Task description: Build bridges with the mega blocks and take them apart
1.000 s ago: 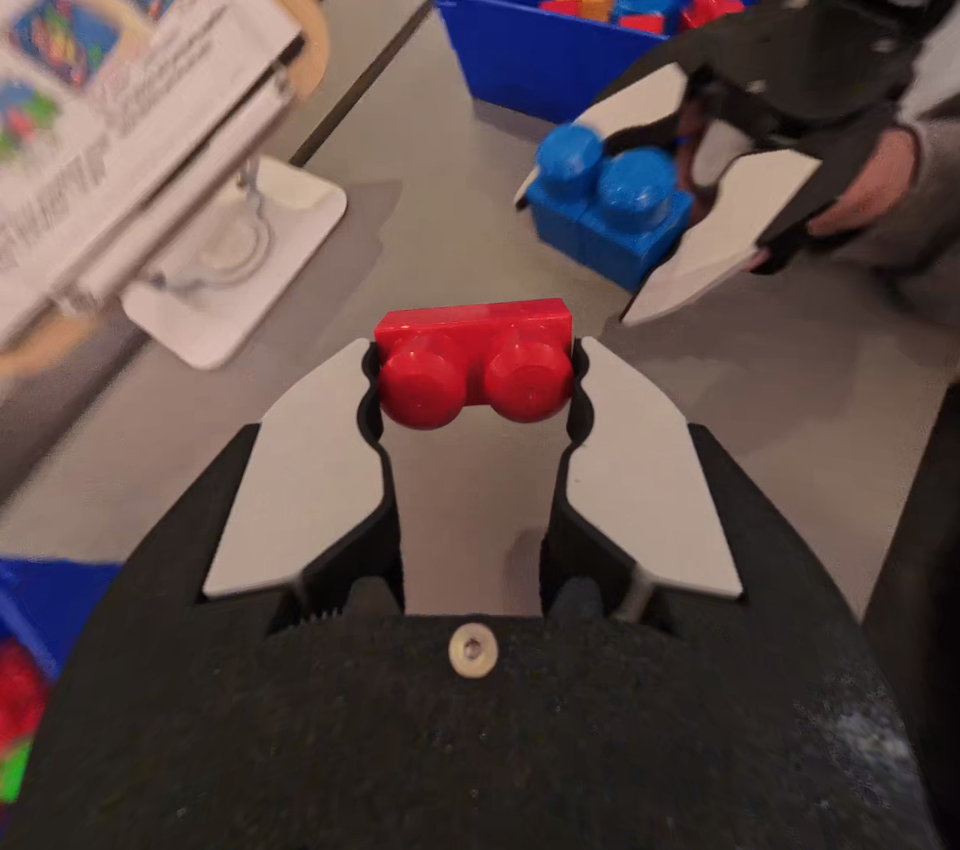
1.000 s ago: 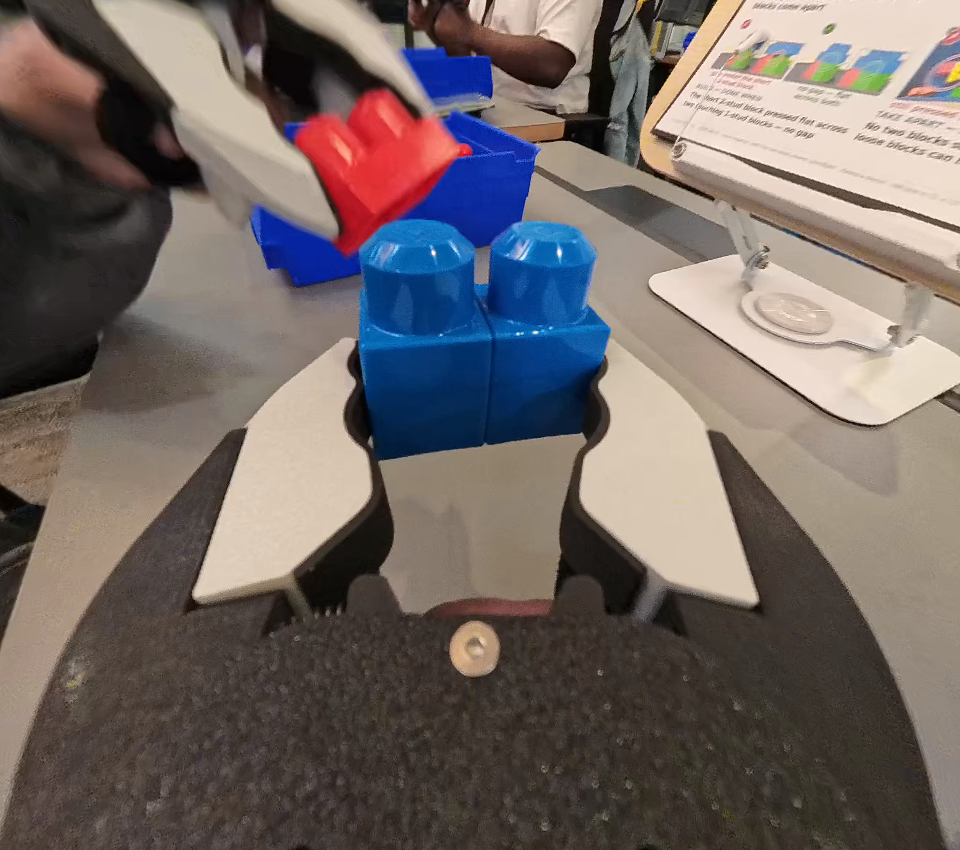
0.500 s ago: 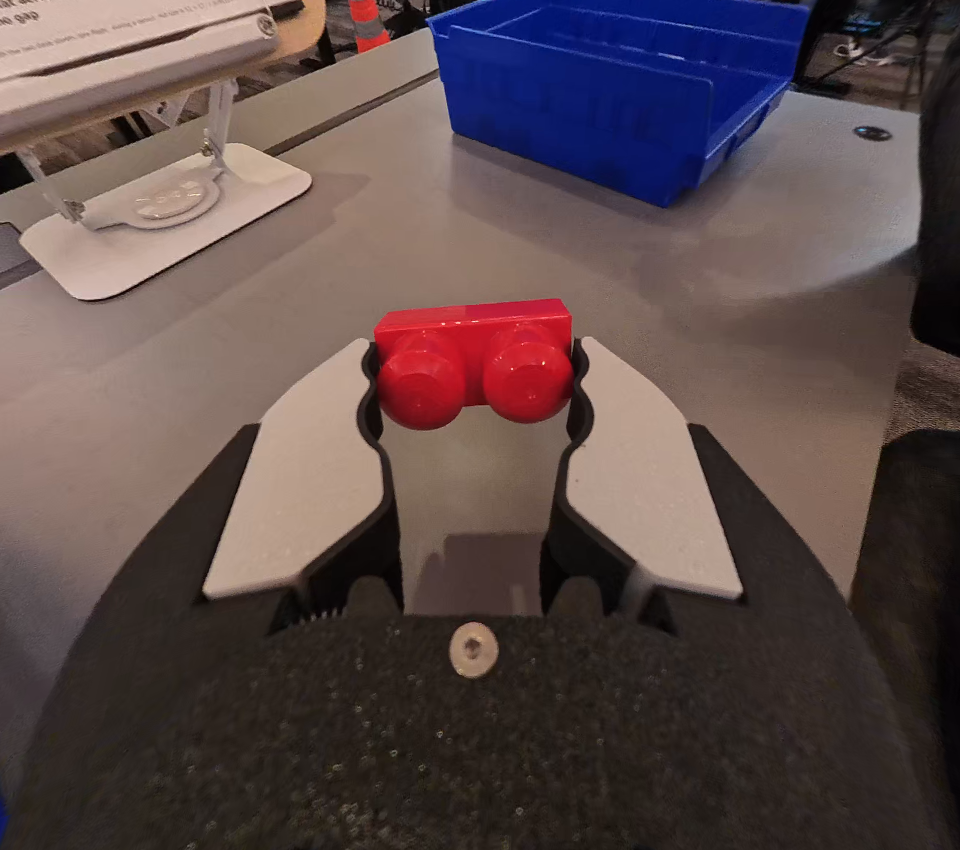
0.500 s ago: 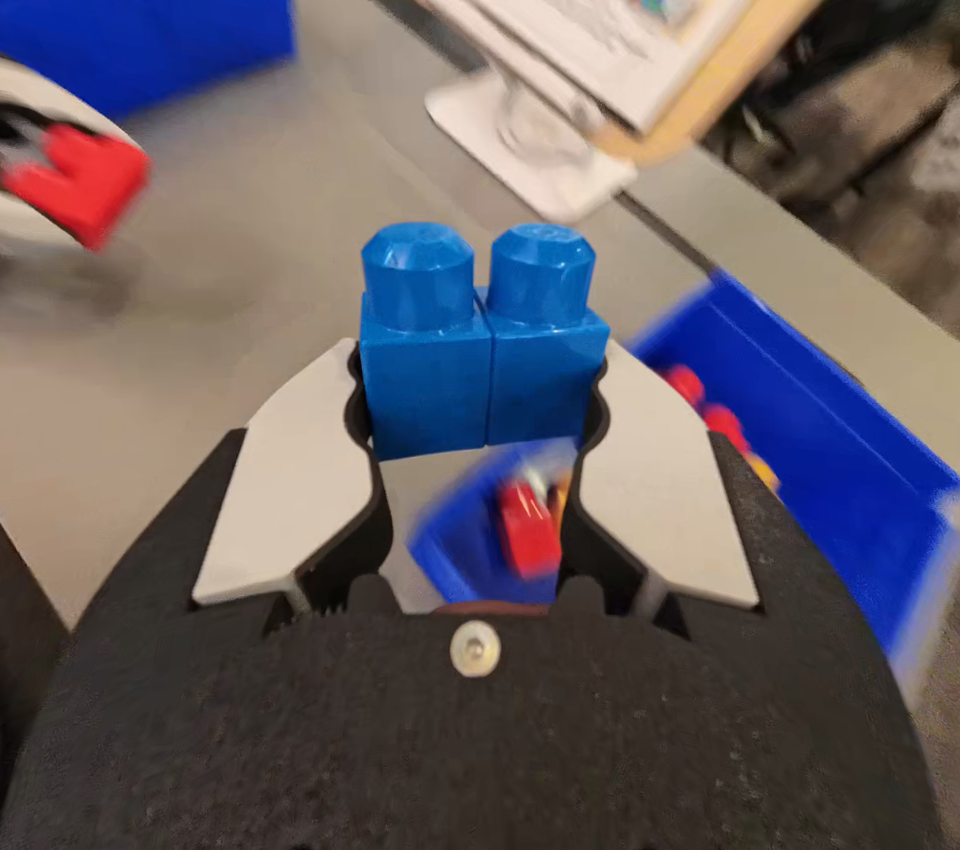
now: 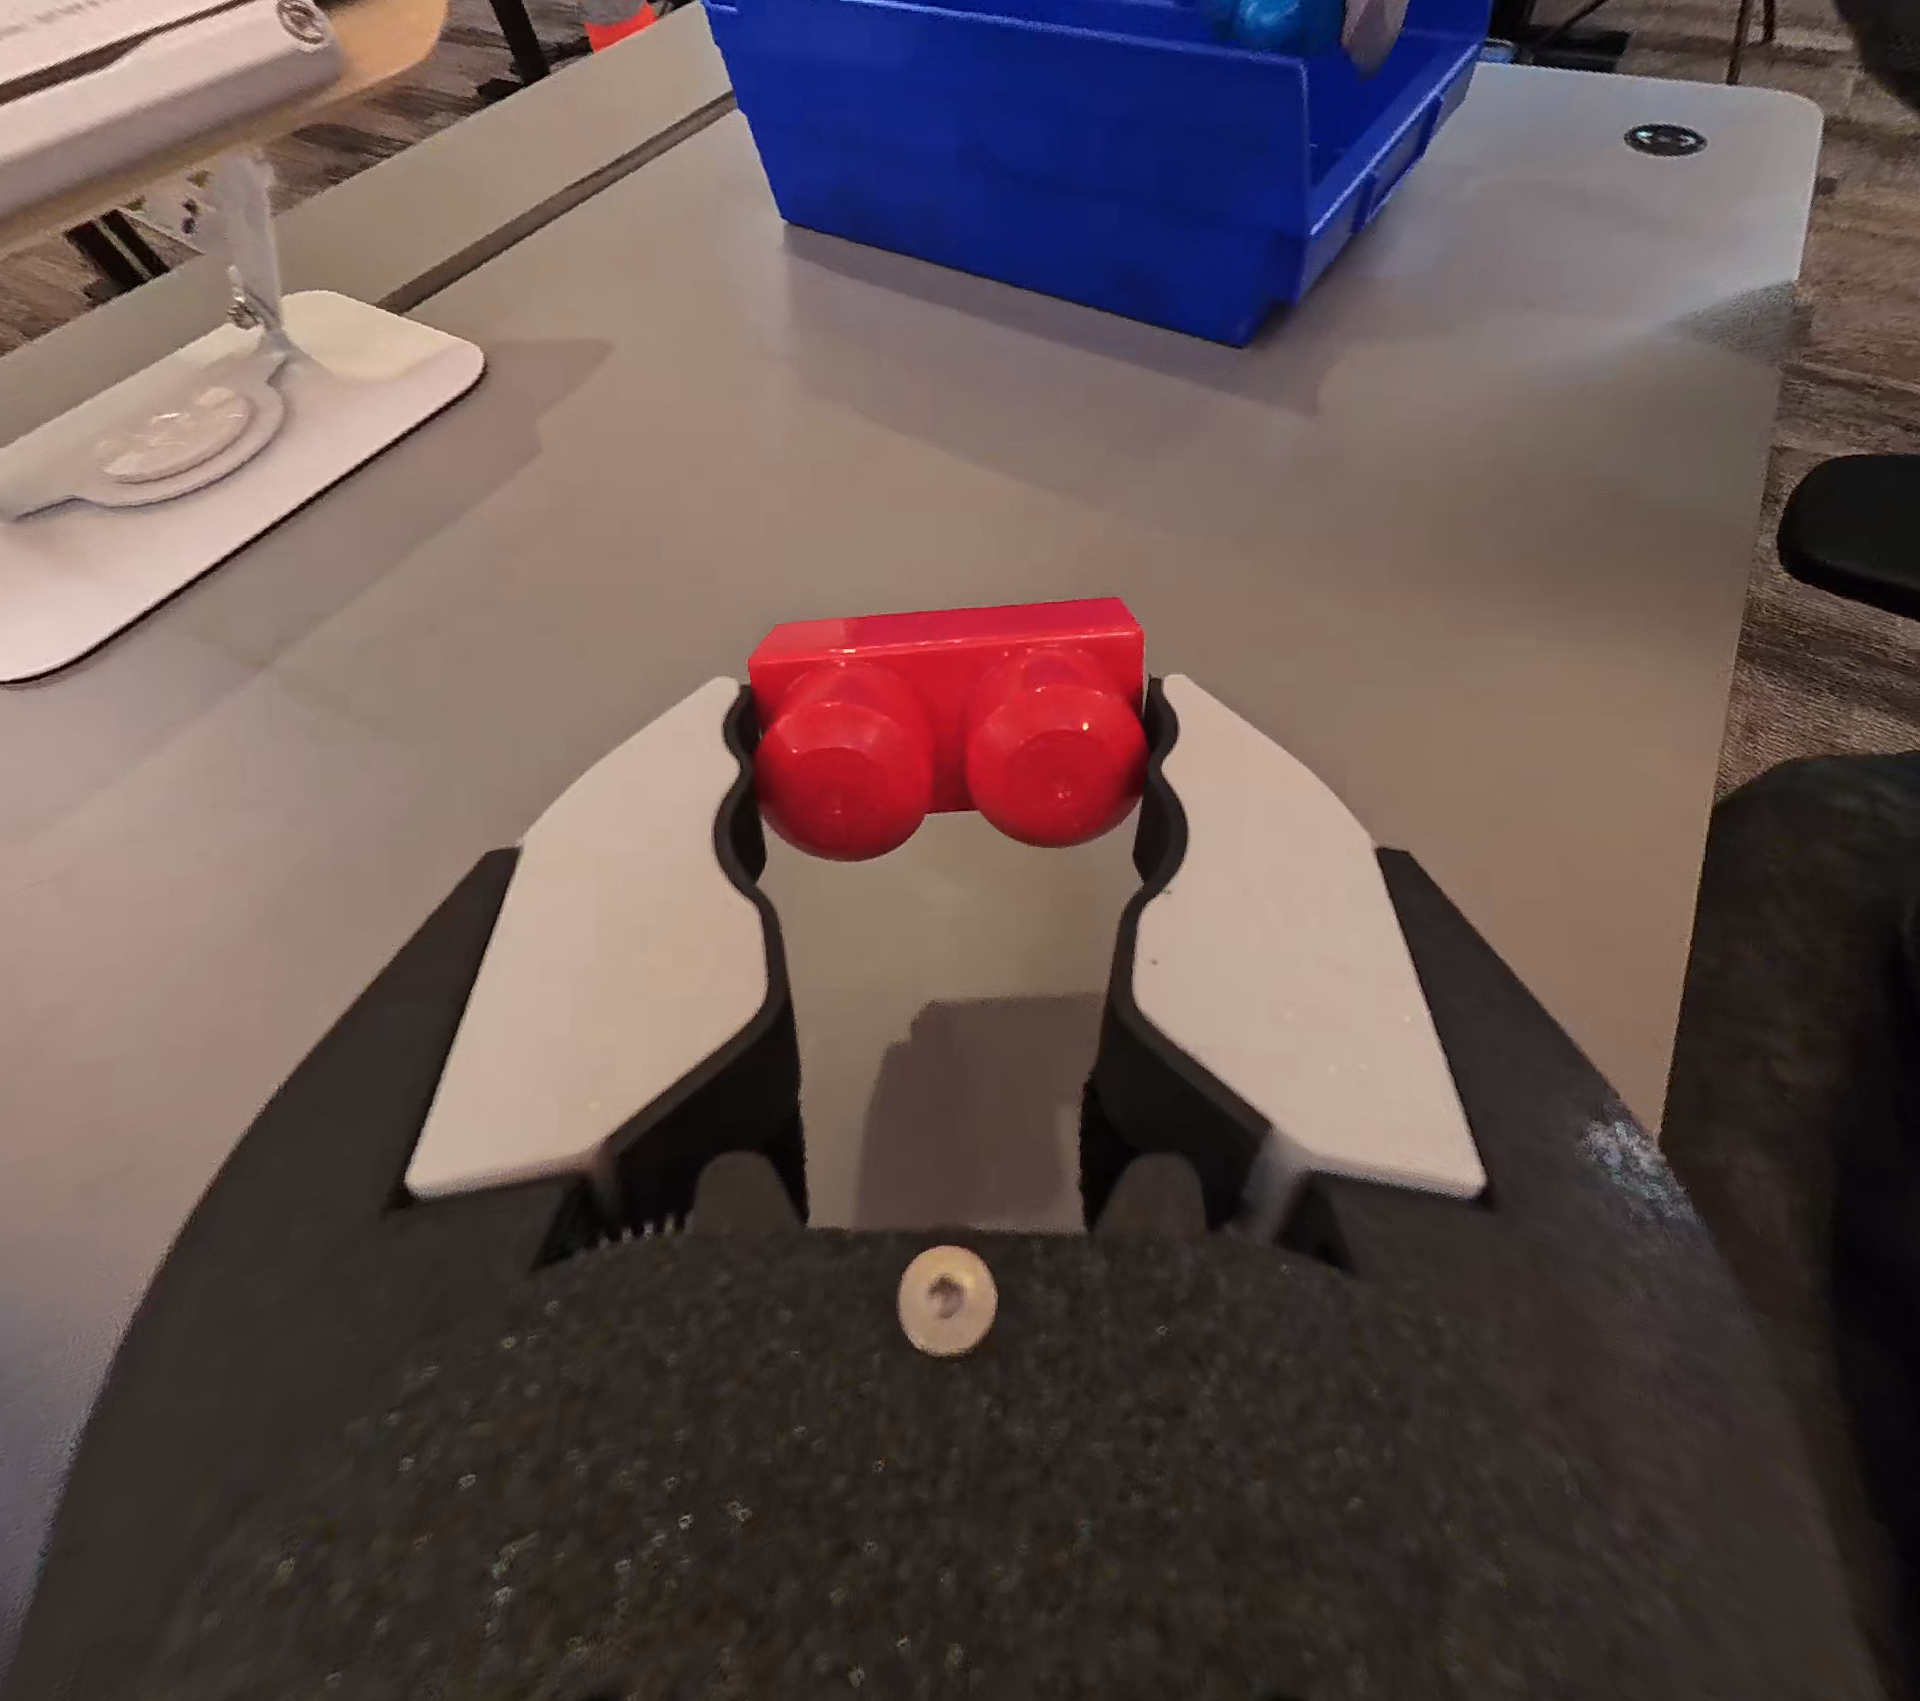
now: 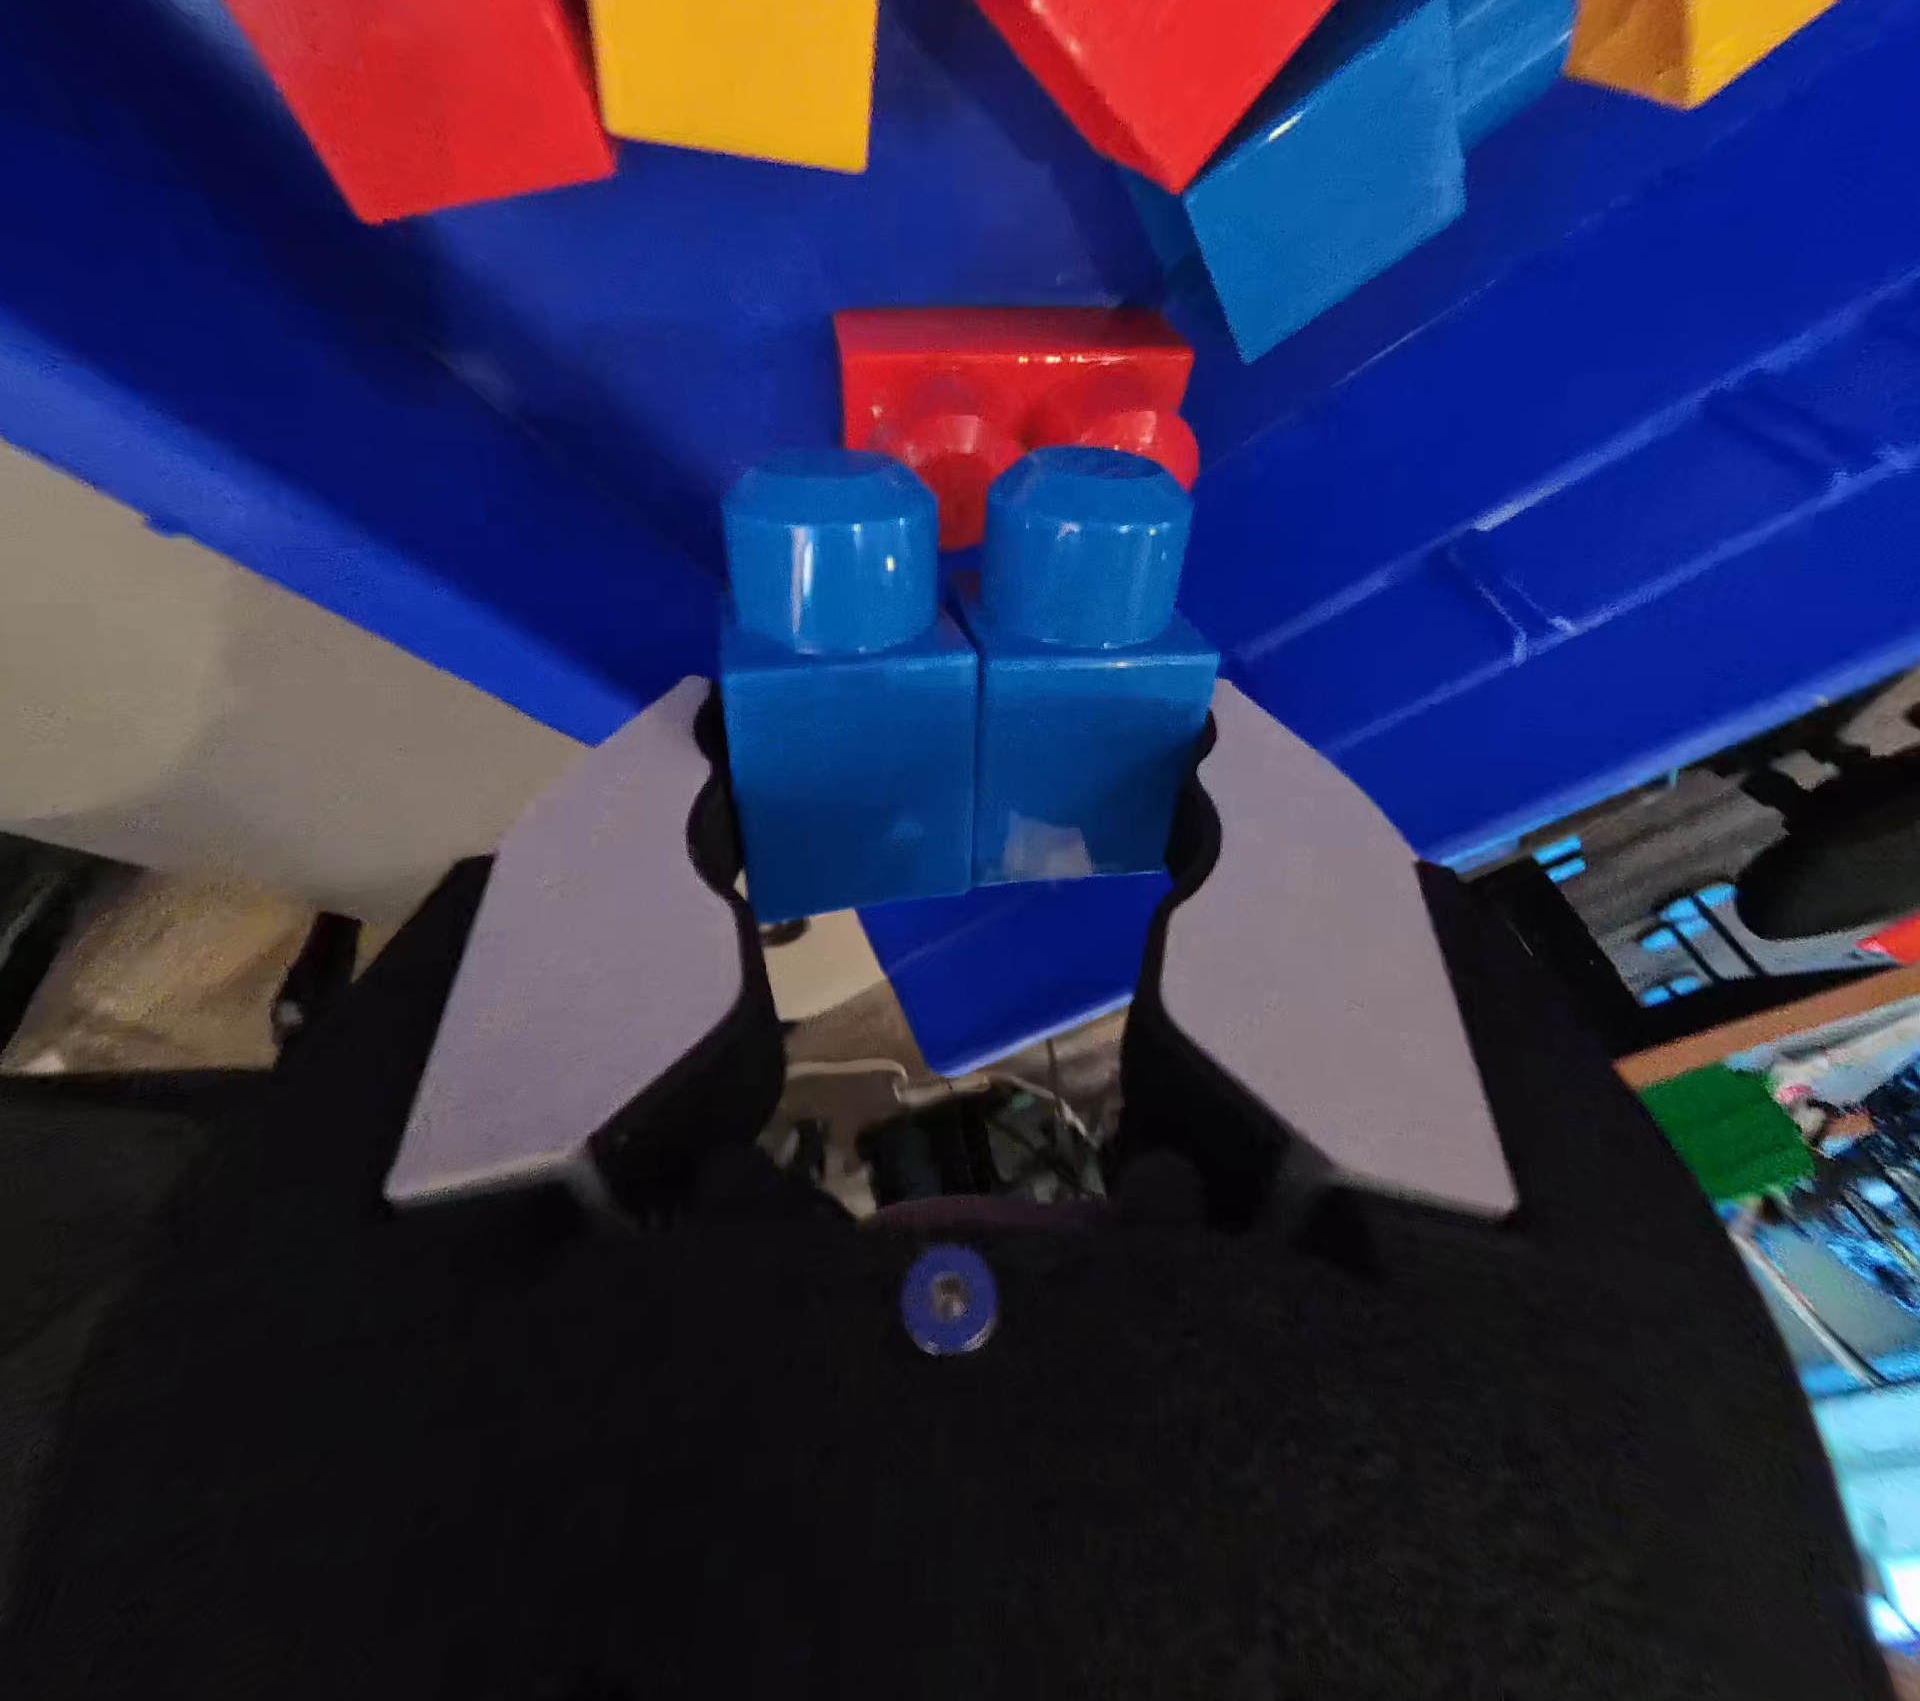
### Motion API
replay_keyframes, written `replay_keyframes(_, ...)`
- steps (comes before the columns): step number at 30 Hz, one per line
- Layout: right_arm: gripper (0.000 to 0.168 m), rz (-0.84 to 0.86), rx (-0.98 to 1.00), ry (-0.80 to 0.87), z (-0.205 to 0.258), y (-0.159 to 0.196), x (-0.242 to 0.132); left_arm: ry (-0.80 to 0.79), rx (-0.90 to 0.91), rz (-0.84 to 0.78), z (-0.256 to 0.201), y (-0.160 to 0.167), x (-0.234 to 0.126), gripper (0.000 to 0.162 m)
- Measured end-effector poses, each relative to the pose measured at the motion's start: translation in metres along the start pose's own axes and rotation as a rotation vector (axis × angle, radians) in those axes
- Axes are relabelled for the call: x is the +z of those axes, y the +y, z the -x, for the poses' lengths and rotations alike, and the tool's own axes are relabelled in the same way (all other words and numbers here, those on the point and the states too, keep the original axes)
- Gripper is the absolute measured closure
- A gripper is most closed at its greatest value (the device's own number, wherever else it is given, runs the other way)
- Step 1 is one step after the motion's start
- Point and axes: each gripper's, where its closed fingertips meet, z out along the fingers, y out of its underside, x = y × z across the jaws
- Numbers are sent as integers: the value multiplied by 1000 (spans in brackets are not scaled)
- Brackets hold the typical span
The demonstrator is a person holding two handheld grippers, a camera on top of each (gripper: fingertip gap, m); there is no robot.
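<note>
Gripping, left jaws: the left gripper [image 5: 948, 752] is clamped end to end on a red two-stud block [image 5: 945, 732], studs facing the camera, low over the grey table [image 5: 1039, 425] at frame centre; likely parked until its turn to be put away.
Gripping, right jaws: the right gripper [image 6: 961, 794] pinches a pair of blue one-stud blocks [image 6: 966, 716] side by side, squeezed by their outer faces so that they travel as one.
Position: the pair hangs over the blue bin [image 6: 1558, 508], studs pointing down into it.
Bin contents: red [image 6: 1013, 394], yellow and blue blocks across the upper frame.
Stage: probably take-apart, returning pieces.
Surroundings: instruction stand [image 5: 156, 41] upper left in the left wrist view.
</note>
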Motion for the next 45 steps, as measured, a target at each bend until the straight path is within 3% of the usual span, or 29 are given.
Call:
replay_keyframes(5,86,134,-37,1,-6,4,20,-7,5,-5,-1,1,-5,93)
replay_keyframes(8,84,83,-30,-42,-1,-1,17,-5,-10,-8,0,1,-9,93)
replay_keyframes(13,77,-12,83,45,-6,16,-37,-20,-20,-13,3,1,-14,93)
replay_keyframes(16,78,-296,121,170,5,4,-98,-25,-18,-14,4,0,-16,93)
replay_keyframes(19,81,-746,10,148,58,-49,-151,-27,-14,-7,4,0,-14,93)
replay_keyframes(22,81,-1197,-187,-35,143,-111,-181,-19,-9,-7,3,0,-13,93)
replay_keyframes(23,88,-1340,-207,-145,170,-129,-188,-18,-4,-7,2,-1,-13,93)
replay_keyframes(26,87,-1590,-169,-470,232,-171,-188,-9,-8,-16,1,-3,-13,93)
replay_keyframes(30,92,-1665,-40,-678,258,-193,-171,5,-18,-15,0,-3,-15,93)
replay_keyframes(37,94,-1761,83,-666,238,-185,-180,46,49,28,7,-16,-13,93)
replay_keyframes(41,95,-1766,99,-676,231,-180,-180,135,98,420,30,6,6,93)
replay_keyframes(45,86,-1699,68,-563,229,-179,-166,88,237,634,59,12,36,93)
